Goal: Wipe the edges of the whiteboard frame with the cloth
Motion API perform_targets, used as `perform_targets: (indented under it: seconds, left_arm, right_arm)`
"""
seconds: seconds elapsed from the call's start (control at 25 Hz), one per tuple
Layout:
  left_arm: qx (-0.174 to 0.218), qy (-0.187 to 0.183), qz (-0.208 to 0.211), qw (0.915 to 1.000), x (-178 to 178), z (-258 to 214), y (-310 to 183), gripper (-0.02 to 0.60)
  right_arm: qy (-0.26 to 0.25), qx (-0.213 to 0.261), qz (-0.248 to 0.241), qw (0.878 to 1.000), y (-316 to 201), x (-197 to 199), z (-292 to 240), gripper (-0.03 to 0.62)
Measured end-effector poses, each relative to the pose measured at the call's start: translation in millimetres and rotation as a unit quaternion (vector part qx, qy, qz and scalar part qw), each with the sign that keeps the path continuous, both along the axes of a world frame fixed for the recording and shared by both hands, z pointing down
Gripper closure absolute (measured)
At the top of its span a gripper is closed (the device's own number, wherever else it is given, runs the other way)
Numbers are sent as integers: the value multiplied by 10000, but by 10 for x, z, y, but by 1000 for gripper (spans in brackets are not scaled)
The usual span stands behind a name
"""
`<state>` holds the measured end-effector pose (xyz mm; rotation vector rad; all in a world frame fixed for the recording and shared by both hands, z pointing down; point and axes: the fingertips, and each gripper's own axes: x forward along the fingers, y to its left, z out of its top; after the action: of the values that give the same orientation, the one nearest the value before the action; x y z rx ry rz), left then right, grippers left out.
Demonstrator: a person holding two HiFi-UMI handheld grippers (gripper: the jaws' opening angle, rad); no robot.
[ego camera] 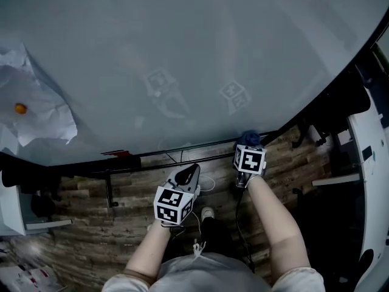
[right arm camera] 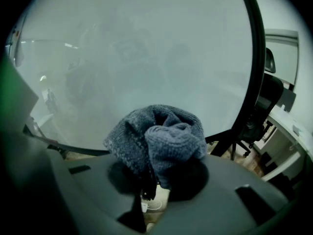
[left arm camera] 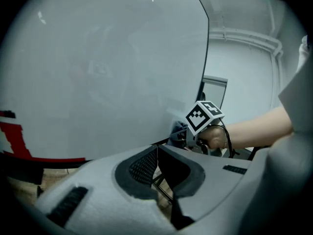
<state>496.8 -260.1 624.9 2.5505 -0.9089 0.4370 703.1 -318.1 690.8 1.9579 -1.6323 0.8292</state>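
The big whiteboard fills the head view, and its black frame runs along the bottom and curves up to the right. A grey knitted cloth is bunched in my right gripper, which is shut on it. In the head view the cloth rests against the bottom frame edge. The left gripper view shows the cloth at the board's lower right corner, by the upright frame edge. My left gripper hangs below the frame, apart from it, shut on nothing.
Crumpled white paper is pinned to the board's left side by an orange magnet. A red item lies on the bottom ledge. Black stand legs and cables cross the wooden floor. A white desk and a chair stand to the right.
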Motion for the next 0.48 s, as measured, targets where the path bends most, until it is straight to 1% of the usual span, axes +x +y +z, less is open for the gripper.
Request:
perform_targets:
  seconds: [0.12,0.2,0.32,0.48]
  left_arm:
    - [16,4,-211,9998,-422,-47,-88,563]
    - [31,-23,-252,9997,-656,-86,-100,563]
    - [-15,-10,-335,9994,-966,-113,-125,563]
    - [-62,6,-398,9992,-1326,-95,-113,563]
  right_arm:
    - [-169,-16,75,9998,-40,-328,-10,517]
    - [-133,-36,110,9998,-69,-529,-17,517]
    - [-74,-96,292,9995,-69,-782,-14,517]
    - [-75,-123,153,9998,-88,-1263,9,517]
